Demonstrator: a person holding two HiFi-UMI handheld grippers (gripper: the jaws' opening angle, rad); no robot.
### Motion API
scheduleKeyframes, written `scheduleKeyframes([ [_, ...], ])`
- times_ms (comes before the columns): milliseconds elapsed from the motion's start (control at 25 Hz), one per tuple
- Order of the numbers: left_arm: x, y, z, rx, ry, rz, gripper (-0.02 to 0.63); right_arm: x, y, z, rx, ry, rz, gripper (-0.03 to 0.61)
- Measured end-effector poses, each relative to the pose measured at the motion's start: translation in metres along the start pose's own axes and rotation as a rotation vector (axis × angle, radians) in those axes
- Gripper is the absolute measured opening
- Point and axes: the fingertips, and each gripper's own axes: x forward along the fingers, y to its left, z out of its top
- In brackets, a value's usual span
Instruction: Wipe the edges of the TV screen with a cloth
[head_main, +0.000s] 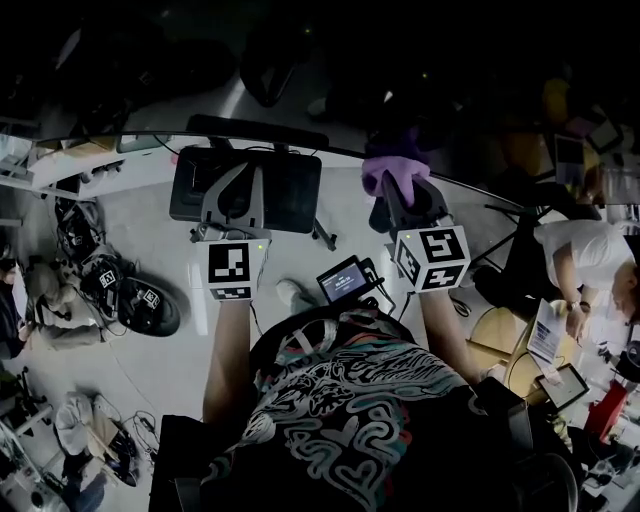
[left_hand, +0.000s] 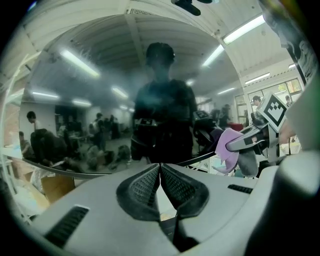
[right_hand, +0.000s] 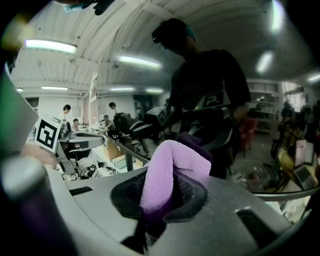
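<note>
A purple cloth (right_hand: 169, 172) is bulging from the right gripper (right_hand: 160, 192), whose jaws are clamping it at the curved edge of the TV screen (left_hand: 90, 105). The left gripper (left_hand: 160, 176) is hanging near it, jaws pressed together on nothing. The dark glass is mirroring the person (head_main: 350, 420) holding both grippers.

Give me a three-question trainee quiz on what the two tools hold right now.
1. True or false: the left tool is shut with nothing between its jaws.
2. Which one grips the cloth? A) the left tool B) the right tool C) neither
3. Fill in: the cloth's colour is ____.
Key: 1 true; 2 B; 3 purple.
</note>
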Motion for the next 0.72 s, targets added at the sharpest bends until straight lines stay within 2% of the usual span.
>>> scheduleKeyframes([
  [440, -0.019, 0.052, -0.021, -0.021, 0.01, 0.009, 0.02, 0.033, 0.04, 0.012, -0.001, 0.001, -0.002, 0.067],
  [720, -0.034, 0.067, -0.028, -0.022, 0.023, 0.045, 0.02, 0.043, 0.056, 0.017, 0.011, -0.015, 0.007, 0.067],
])
